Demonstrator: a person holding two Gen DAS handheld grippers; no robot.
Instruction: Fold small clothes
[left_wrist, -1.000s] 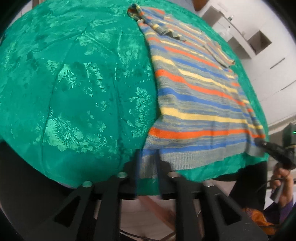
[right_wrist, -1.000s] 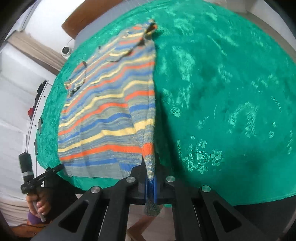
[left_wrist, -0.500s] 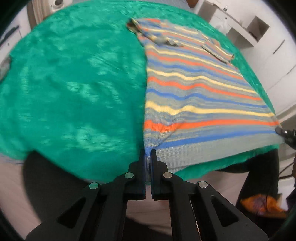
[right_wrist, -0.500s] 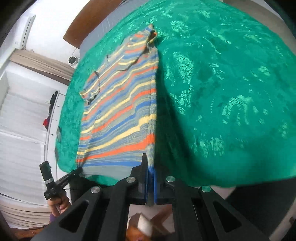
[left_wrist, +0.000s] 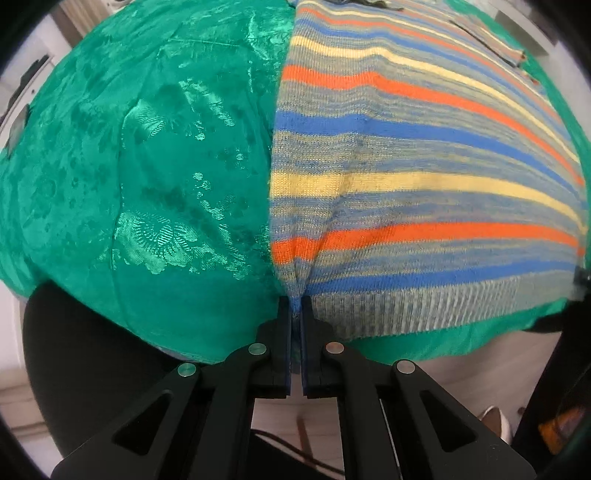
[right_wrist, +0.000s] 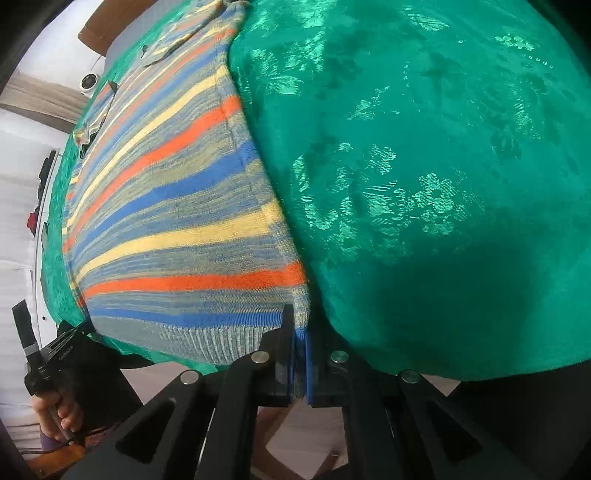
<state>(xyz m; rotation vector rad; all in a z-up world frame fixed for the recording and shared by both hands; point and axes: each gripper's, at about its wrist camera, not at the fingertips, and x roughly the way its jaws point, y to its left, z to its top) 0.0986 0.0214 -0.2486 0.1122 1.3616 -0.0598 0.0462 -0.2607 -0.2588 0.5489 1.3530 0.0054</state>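
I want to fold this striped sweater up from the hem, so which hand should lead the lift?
Neither clearly: the left gripper and right gripper are each shut on a bottom corner of the sweater, so probably lift both together.

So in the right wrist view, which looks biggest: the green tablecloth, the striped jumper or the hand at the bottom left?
Largest to smallest, as they look here:
1. Shiny green patterned tablecloth
2. Striped knitted jumper
3. Person's hand on the other tool's grip, partly cut off by the picture's edge

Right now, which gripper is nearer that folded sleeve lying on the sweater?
Neither clearly: the left gripper and right gripper each pinch a hem corner of the sweater, the sleeve far beyond both.
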